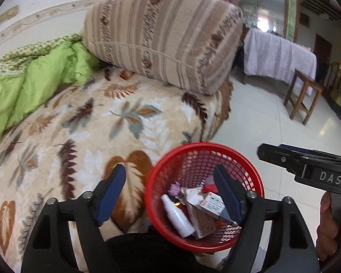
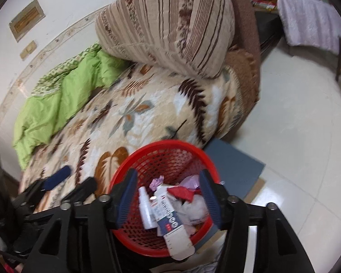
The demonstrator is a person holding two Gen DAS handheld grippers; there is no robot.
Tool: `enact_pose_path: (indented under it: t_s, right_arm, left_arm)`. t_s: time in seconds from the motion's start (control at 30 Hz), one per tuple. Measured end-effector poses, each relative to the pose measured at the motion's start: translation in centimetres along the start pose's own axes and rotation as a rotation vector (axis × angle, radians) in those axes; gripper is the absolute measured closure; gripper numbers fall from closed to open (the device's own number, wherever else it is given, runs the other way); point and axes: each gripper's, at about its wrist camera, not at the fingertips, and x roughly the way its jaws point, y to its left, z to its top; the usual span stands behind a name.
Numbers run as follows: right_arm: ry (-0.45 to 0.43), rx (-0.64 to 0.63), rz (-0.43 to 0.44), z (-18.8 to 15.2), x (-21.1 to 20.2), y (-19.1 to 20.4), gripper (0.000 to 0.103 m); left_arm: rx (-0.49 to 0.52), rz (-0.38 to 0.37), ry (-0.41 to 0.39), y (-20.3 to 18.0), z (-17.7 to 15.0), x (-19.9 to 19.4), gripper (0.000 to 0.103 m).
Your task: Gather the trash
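Basket point(image 1: 170, 159), red plastic mesh, round, sits at the edge of the leaf-print blanket point(image 1: 84, 136), at 6 o'clock in both wrist views. Contents: white spray bottle point(image 1: 176, 216) lying on its side, small printed carton point(image 1: 212, 206), crumpled paper and wrappers, purple scrap point(image 1: 174, 187), red scrap point(image 2: 181, 193); the right wrist view adds a flattened white carton point(image 2: 170, 223) leaning over the near rim at 6 o'clock. Left gripper point(image 1: 170, 193): blue-padded jaws spread wide, nothing between the pads, one finger above the blanket at 7 o'clock, the other above the basket's contents at 5 o'clock. Right gripper point(image 2: 170, 195): jaws apart, straddling the basket opening from above, pads pressing on nothing. From the left camera the right gripper shows at 4 o'clock, black body with white lettering, fingers of a hand point(image 1: 328, 225) wrapped on its grip. Striped bolster cushion point(image 1: 161, 38) at 12 o'clock, resting on the blanket. Green quilt point(image 1: 34, 84), bunched, at 10 o'clock against the wall. Grey mat point(image 2: 234, 170) on the pale tiled floor point(image 2: 295, 125), just beside the basket at 3 o'clock in the right view. Wooden stool point(image 1: 303, 97) and cloth-covered table point(image 1: 277, 56) at 2 o'clock, well apart from the bed.
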Motion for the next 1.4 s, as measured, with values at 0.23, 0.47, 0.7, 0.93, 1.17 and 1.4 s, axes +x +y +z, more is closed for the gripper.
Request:
enact_pose_path:
  t_s: [0.23, 0.47, 0.7, 0.93, 1.17, 1.4]
  right_arm:
    - [-0.136, -0.104, -0.208, -0.2, -2.9, 4.6, 0.023]
    - [-0.3, -0.107, -0.255, -2.7, -5.4, 8.3, 0.0]
    - [-0.215, -0.135, -0.341, -4.6, -4.3, 10.2, 0.0]
    - [-0.189, -0.158, -0.347, -5.3, -3.8, 11.0, 0.0]
    - [-0.165, -0.187, -0.332, -5.6, -3.3, 11.8, 0.0]
    - [-0.164, -0.185, -0.331, -5.6, -3.3, 11.7, 0.0]
  left_arm:
    - [-0.04, 0.082, -0.095, 3.7, 0.0, -5.2, 0.006]
    - [-0.049, 0.219, -0.114, 6.3, -2.2, -8.4, 0.001]
    - [-0.112, 0.376, -0.102, 9.2, -5.0, -9.6, 0.0]
    - [-0.23, 0.349, -0.068, 12.3, -6.0, -9.6, 0.0]
    - [-0.196, 0.381, -0.09, 11.8, -6.3, -9.8, 0.0]
    - [-0.126, 0.438, -0.093, 10.1, -6.1, -9.6, 0.0]
